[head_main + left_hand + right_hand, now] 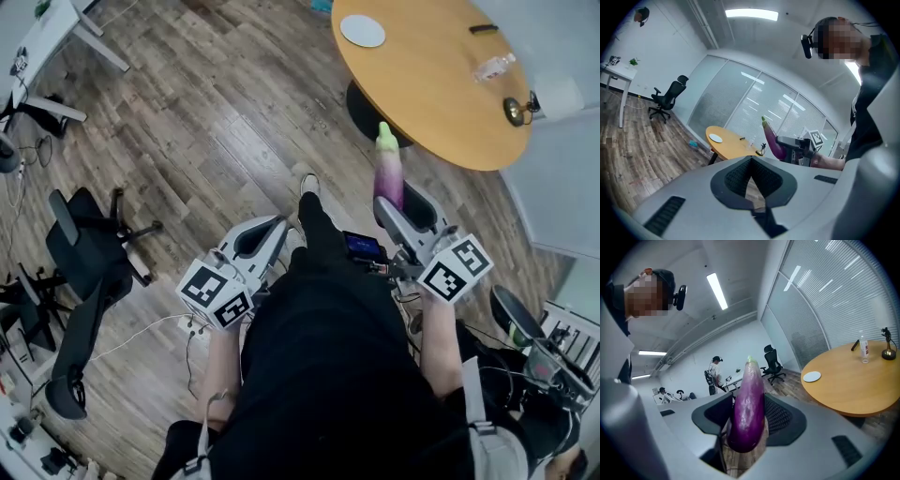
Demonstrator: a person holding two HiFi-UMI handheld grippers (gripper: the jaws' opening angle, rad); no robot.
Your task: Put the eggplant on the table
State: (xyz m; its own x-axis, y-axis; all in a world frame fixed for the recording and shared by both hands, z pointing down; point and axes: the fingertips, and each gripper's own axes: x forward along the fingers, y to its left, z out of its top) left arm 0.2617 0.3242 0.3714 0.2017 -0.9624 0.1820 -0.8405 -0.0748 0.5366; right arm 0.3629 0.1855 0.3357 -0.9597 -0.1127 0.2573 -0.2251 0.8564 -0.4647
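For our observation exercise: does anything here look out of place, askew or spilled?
Nothing spilled or damaged. Only the eggplant stands out: clamped upright in the right gripper over the floor, short of the round table.

Tbl (427,94) centre + near edge free; plate (362,31), bottle (493,67) nr rims.

A round wooden bench (422,84) stands on plank floor (206,112). It carries a white plate (362,31) far left and a clear bottle (493,67) right.

The right claw (394,195) grips a purple eggplant (388,169) upright near the round wooden table (431,84).
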